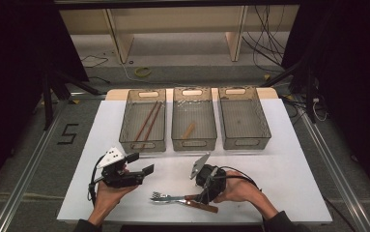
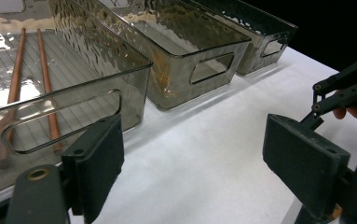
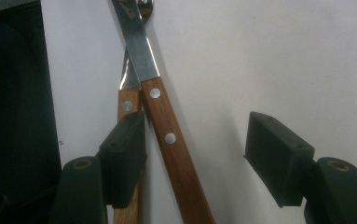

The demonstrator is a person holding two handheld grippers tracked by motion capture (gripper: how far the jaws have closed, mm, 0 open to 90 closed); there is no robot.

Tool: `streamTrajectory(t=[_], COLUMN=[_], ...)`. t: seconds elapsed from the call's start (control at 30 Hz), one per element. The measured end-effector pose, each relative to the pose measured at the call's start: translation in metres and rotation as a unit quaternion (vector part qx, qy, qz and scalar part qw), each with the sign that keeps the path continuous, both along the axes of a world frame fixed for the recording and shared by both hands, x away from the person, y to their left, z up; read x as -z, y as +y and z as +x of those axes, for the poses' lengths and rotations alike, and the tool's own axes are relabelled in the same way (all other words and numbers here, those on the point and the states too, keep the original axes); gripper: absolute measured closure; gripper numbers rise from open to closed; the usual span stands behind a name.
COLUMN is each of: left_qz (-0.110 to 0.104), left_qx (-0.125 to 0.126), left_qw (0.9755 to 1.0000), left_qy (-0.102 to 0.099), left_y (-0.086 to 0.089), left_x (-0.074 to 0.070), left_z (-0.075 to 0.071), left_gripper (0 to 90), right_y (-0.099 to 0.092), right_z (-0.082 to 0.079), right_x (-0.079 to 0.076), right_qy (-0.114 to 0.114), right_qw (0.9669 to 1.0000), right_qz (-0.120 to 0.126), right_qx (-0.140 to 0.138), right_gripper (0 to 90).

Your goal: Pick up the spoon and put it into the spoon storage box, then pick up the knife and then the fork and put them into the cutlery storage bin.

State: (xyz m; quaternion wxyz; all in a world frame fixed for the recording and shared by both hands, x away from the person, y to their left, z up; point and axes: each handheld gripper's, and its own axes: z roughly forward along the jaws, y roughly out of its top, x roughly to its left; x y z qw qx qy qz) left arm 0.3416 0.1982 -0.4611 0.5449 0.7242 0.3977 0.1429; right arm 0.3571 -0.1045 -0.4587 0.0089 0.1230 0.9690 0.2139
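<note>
Two wood-handled utensils (image 3: 169, 140) lie crossed on the white table (image 1: 279, 179), so their handles overlap right under the right gripper (image 3: 195, 154); its jaws stand wide open, straddling the upper handle, pads not pressing, nothing held. Left gripper (image 2: 192, 163) hangs open and empty, off to the side near the chopstick bin (image 2: 73, 74).

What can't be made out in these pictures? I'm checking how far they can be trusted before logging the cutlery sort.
- Two wooden-handled utensils: in the right gripper view the top edge cuts off their heads, and the right gripper's near pad covers part of one handle.
- In the high view they are too small to name.
- Short wooden piece in the middle bin: too small to identify, high view.
- Chopsticks: near ends blurred through the left bin's rippled wall, left gripper view.
</note>
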Motion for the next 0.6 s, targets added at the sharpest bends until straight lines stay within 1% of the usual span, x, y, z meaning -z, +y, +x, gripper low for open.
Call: streamTrajectory(t=[0.27, 0.43, 0.5, 0.6], left_qz=[0.002, 0.003, 0.003, 0.004], left_qx=[0.001, 0.001, 0.000, -0.001], left_qw=[1.0000, 1.0000, 1.0000, 1.0000], left_qy=[0.001, 0.002, 0.001, 0.003], left_y=[-0.0004, -0.0002, -0.0004, -0.0006], left_x=[0.0005, 0.0007, 0.0007, 0.0011], left_z=[-0.0001, 0.0001, 0.0001, -0.0001], left_gripper=[20.0, 20.0, 20.0, 20.0], right_y=[0.0025, 0.0052, 0.0065, 0.0087], right_z=[-0.0009, -0.0024, -0.0032, -0.0044], right_x=[0.0028, 0.0050, 0.0062, 0.0074], right_qy=[-0.001, -0.002, -0.002, -0.001], right_qw=[0.9998, 0.9993, 0.9991, 0.9985], right_qz=[-0.014, -0.026, -0.027, -0.037], right_qx=[-0.016, -0.027, -0.033, -0.040], right_gripper=[46.5, 53.4, 56.1, 60.1])
